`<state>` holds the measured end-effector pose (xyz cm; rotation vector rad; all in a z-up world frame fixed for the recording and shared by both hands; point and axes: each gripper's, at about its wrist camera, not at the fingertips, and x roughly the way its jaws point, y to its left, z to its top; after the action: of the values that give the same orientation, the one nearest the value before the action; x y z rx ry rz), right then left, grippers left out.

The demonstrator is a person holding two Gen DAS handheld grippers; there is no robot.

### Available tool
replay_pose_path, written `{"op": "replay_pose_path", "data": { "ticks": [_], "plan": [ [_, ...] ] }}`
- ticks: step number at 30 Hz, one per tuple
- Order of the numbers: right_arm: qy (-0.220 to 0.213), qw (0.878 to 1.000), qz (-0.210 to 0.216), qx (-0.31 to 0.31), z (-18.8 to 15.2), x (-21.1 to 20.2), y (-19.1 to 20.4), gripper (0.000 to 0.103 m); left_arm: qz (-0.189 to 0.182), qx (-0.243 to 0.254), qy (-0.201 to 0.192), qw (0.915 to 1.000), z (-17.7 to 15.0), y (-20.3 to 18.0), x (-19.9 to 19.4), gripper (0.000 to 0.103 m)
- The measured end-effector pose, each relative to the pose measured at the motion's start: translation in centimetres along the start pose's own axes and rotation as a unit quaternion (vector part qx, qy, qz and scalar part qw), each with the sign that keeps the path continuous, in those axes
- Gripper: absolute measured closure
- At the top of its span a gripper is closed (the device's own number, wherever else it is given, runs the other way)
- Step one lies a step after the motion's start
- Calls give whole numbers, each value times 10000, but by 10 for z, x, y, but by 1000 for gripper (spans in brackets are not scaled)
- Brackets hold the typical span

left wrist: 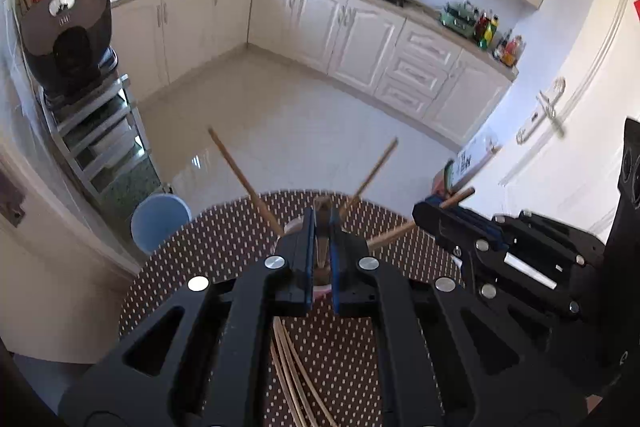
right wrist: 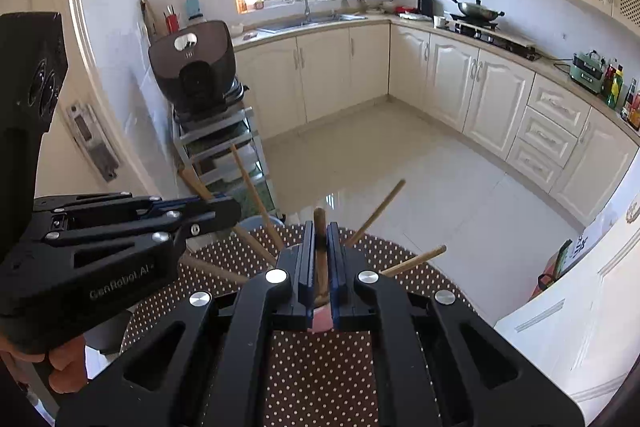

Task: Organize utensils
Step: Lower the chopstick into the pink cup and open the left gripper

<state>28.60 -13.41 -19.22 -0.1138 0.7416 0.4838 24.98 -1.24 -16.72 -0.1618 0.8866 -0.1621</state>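
With my left gripper [left wrist: 322, 223] and right gripper [right wrist: 320, 231] each clamped on a chopstick, I should lower both straight into the pink cup [right wrist: 322, 319] at frame centre.

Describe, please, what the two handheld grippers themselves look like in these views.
Both the left gripper and right gripper are matte black, with cut-out linkage arms, round silver pivot bolts and blue-edged fingers. White "GenRobot.AI" lettering marks the left one's side.
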Motion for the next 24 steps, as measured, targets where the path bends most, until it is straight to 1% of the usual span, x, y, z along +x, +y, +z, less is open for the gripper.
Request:
{"op": "replay_pose_path", "data": {
  "ticks": [2, 4, 10, 14, 18, 21, 23, 24],
  "plan": [
    [117, 9999, 30, 42, -2, 4, 0, 98, 15, 30, 189, 9998, -6, 0, 5, 96],
    [118, 9999, 24, 82, -5, 3, 1, 98, -2, -3, 314, 9995, -11, 0, 7, 96],
    [212, 9995, 51, 232, -6, -1, 1, 97, -2, -42, 488, 9988, -18, -1, 6, 95],
    [183, 9991, 64, 383, -9, -8, 0, 97, -20, -132, 564, 9983, -23, 0, 1, 94],
    [136, 9987, 103, 478, -11, -16, 2, 96, -26, -148, 647, 9978, -28, -1, -3, 94],
    [95, 9982, 129, 579, -11, -23, 2, 96, -23, -120, 640, 9979, -32, -2, -9, 94],
    [65, 9980, 137, 618, -13, -28, 3, 94, -23, -71, 639, 9979, -35, -3, -13, 92],
    [50, 9979, 141, 630, -14, -30, 4, 93, -10, -48, 658, 9978, -36, -3, -15, 84]
  ]
}}
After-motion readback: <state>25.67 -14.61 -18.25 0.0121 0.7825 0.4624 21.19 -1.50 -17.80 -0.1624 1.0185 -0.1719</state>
